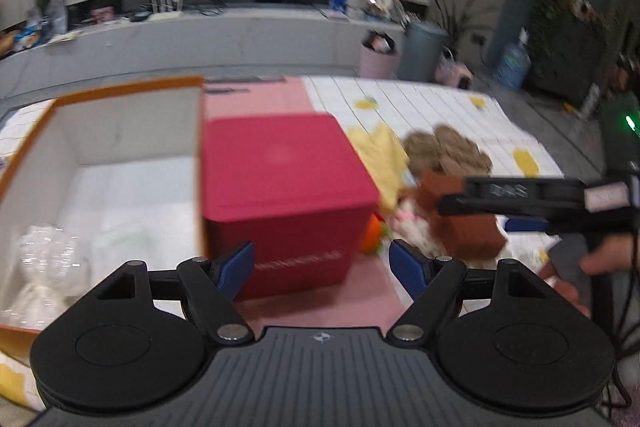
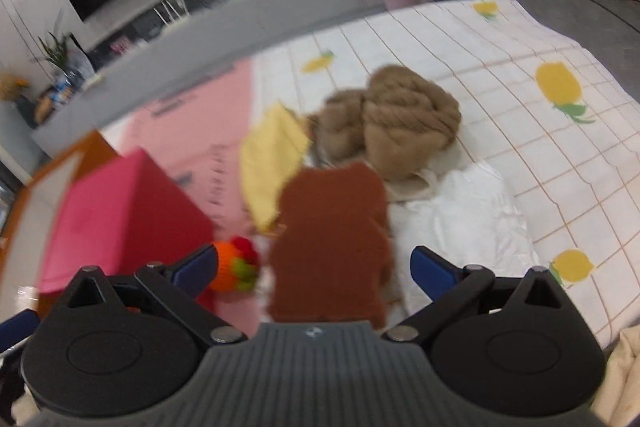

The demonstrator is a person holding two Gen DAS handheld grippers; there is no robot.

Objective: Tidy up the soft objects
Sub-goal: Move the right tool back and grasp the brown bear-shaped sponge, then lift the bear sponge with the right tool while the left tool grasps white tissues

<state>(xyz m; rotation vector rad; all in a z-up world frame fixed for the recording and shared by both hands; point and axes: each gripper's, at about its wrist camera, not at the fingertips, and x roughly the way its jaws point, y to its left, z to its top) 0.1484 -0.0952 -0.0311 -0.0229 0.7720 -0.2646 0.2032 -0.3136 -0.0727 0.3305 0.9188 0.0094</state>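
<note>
**Reaching for the next soft thing beside the red box**

Hovering with jaws spread wide and empty, the right gripper (image 2: pixel 312 269) frames a rust-brown knitted cloth (image 2: pixel 332 247) right of the square red box (image 1: pixel 280 195). The left gripper (image 1: pixel 322 263), also open and empty, faces that box. Beyond lie a yellow cloth (image 2: pixel 268 167) and tan yarn bundle (image 2: pixel 404 119). Next, I judge: descend, pinch the cloth.

Red box (image 1: pixel 280 195), rust-brown cloth (image 2: pixel 332 243), lemon-print checked sheet (image 2: pixel 520 99)
</note>
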